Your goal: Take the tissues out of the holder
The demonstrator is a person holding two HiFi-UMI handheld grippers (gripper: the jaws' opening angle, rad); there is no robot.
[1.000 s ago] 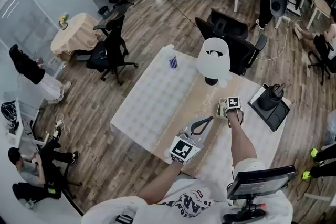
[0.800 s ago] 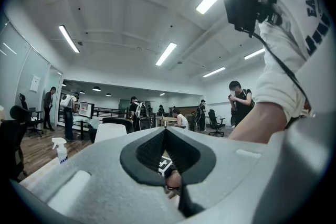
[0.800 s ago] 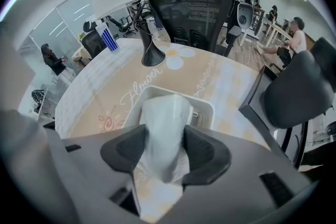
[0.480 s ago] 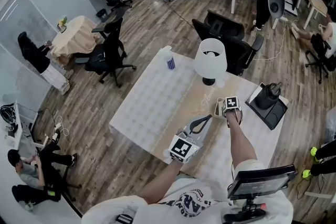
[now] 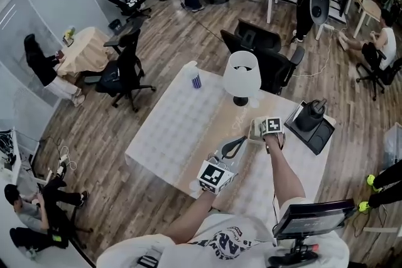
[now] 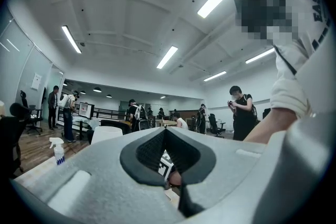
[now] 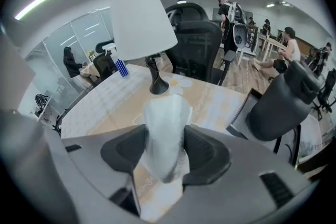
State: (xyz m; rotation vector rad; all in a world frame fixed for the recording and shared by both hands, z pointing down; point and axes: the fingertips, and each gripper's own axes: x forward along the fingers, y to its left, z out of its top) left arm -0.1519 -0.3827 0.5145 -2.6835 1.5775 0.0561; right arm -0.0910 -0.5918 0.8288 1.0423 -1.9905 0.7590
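Head view: the left gripper (image 5: 240, 142) is over the table (image 5: 169, 128), at 7 o'clock from the right gripper (image 5: 257, 128). The lamp (image 5: 242, 75) stands at 11 o'clock from the right gripper.

Left gripper view: jaws closed tip to tip, nothing between them.

Right gripper view: the pads clamp a white tissue (image 7: 164, 113). It stands upright between them, at 6 o'clock from the lamp's base.

Head view looks down; gripper views face the lamp (image 5: 242, 75).
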